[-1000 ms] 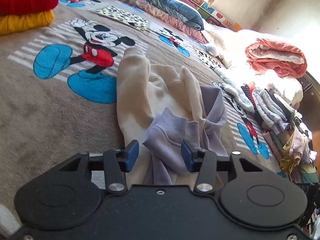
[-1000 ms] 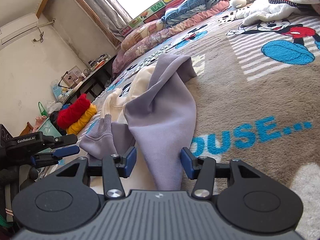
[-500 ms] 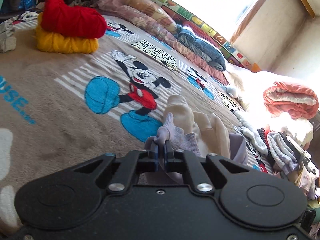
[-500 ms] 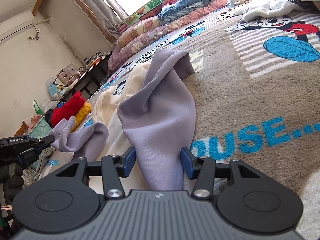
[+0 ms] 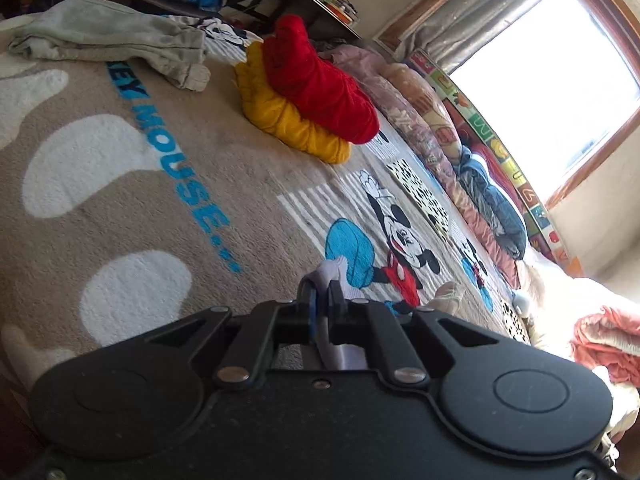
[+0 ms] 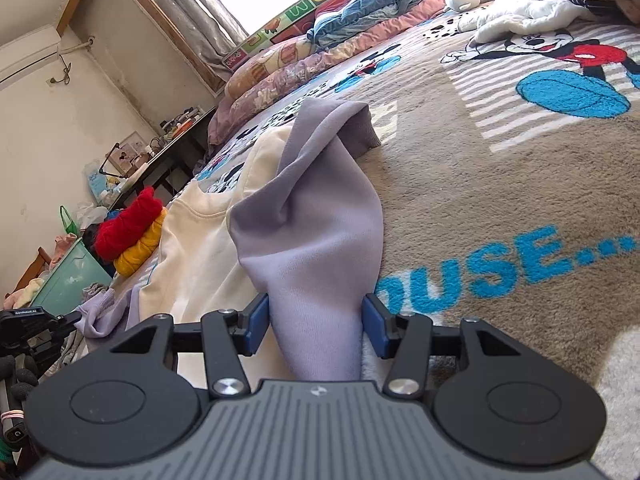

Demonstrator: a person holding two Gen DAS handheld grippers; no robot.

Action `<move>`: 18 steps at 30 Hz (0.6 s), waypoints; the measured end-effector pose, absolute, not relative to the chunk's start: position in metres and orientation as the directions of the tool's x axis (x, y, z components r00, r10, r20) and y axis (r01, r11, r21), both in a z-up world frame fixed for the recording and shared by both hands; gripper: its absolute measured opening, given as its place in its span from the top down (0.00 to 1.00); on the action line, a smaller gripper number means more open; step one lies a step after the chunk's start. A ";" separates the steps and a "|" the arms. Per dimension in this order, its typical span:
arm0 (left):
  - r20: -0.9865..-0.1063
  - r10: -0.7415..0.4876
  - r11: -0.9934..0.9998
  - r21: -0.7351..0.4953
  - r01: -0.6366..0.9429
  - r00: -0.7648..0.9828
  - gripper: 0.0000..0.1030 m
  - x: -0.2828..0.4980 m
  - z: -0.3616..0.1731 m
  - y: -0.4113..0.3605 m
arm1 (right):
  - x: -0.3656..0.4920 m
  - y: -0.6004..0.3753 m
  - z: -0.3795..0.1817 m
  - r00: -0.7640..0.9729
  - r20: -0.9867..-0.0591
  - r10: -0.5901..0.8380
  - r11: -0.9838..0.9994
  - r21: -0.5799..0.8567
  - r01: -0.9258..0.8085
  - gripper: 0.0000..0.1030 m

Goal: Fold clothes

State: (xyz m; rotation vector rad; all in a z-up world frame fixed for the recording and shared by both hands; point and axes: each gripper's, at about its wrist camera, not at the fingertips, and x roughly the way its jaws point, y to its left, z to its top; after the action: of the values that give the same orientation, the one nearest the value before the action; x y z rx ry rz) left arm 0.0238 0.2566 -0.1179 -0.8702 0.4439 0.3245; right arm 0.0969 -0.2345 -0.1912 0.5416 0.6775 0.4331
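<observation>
A cream and lilac sweatshirt lies on the Mickey Mouse blanket. My left gripper is shut on its lilac cuff, which pokes out past the fingertips, just above the blanket. The right wrist view shows this gripper at the far left, with the cuff drawn out sideways from the cream body. My right gripper is open and low over the blanket. The other lilac sleeve runs between its blue pads, filling the gap without being squeezed.
A red knit on a yellow one forms a folded stack ahead of the left gripper. A grey garment lies further left. Pillows and quilts line the window wall. A pink folded blanket and white clothes sit at the far side.
My left gripper shut on the lilac cuff, then carried it sideways away from the sweatshirt while rolling, and the sleeve stretched out. The right gripper stayed put, with the sleeve between its pads.
</observation>
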 end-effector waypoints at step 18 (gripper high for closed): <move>-0.622 0.076 0.592 -0.600 -0.537 0.779 0.55 0.023 -0.131 0.301 | 0.095 -0.234 -0.195 0.717 -0.459 0.525 0.783 0.591 -0.195 0.50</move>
State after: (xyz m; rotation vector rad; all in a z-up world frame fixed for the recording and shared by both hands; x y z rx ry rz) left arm 0.0231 0.3006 -0.1314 -0.8719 0.5872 0.3813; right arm 0.0952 -0.2344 -0.1946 0.5403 0.6593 0.4200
